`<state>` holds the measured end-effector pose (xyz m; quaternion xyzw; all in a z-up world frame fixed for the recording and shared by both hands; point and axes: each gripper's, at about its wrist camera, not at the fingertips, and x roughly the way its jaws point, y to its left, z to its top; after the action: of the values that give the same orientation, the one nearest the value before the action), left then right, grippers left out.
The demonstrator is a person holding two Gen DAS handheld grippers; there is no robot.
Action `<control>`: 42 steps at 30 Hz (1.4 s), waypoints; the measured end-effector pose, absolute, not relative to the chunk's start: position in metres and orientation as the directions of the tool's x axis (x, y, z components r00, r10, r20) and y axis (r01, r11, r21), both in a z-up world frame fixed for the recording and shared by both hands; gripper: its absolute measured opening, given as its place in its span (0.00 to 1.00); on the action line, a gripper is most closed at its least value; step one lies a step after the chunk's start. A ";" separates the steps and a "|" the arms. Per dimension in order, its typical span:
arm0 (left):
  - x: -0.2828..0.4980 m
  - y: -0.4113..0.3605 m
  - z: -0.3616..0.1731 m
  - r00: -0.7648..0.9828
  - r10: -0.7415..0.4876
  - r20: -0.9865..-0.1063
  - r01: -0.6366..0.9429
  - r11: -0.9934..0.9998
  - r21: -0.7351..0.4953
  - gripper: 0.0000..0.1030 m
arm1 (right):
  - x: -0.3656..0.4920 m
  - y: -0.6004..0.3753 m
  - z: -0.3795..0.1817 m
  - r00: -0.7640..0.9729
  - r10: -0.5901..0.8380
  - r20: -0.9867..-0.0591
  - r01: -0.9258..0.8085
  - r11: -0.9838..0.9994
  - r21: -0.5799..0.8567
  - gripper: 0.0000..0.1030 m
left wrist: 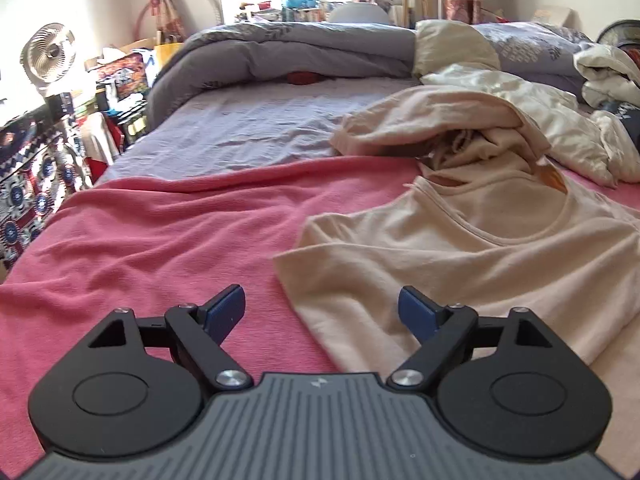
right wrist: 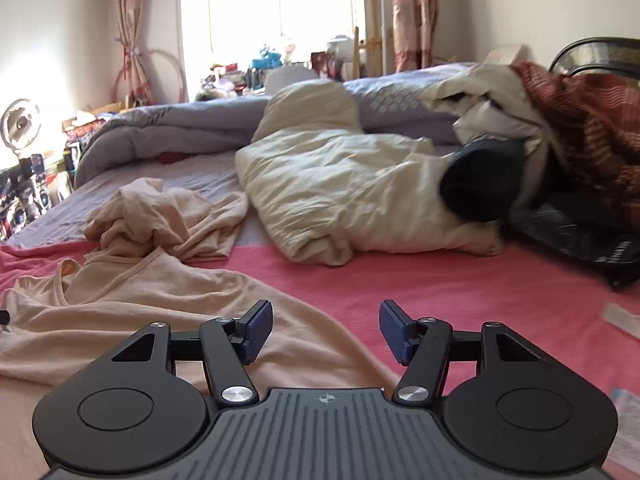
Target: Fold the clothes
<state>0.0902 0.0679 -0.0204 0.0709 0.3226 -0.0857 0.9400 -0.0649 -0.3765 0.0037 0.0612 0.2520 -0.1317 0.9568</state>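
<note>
A cream shirt lies crumpled, neckline up, on the bed's pink blanket. The left claw hangs wide open and empty at its hem edge; the right claw likewise. Only the right view shows the white duvet; bare blanket spreads leftward.

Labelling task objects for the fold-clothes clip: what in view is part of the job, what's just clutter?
Part of the job:
- beige T-shirt, spread on the pink blanket
- crumpled beige garment behind it
- left gripper and right gripper, jaws open, empty

Lying about:
- cream duvet
- grey quilt
- fan
- red knitted throw
</note>
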 end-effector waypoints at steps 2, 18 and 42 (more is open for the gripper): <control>0.085 0.077 -0.017 0.783 -0.050 -0.620 0.136 0.986 0.093 0.80 | -0.106 -0.395 0.017 0.834 -0.266 -0.483 0.315 0.949 0.022 0.59; -0.040 0.020 -0.006 0.754 -0.181 -0.632 0.298 0.951 0.084 0.81 | -0.239 -0.422 -0.012 0.690 -0.362 -0.627 0.360 0.923 -0.136 0.44; -0.102 0.076 0.005 0.670 -0.473 -0.571 0.301 0.877 -0.373 0.83 | -0.086 -0.271 0.058 0.593 0.517 -0.618 -0.001 0.767 0.641 0.36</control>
<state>-0.1024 0.0761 0.0048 -0.1245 0.3450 -0.2139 0.9054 -0.0864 -0.2707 0.0582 0.3042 0.4242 0.1543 0.8389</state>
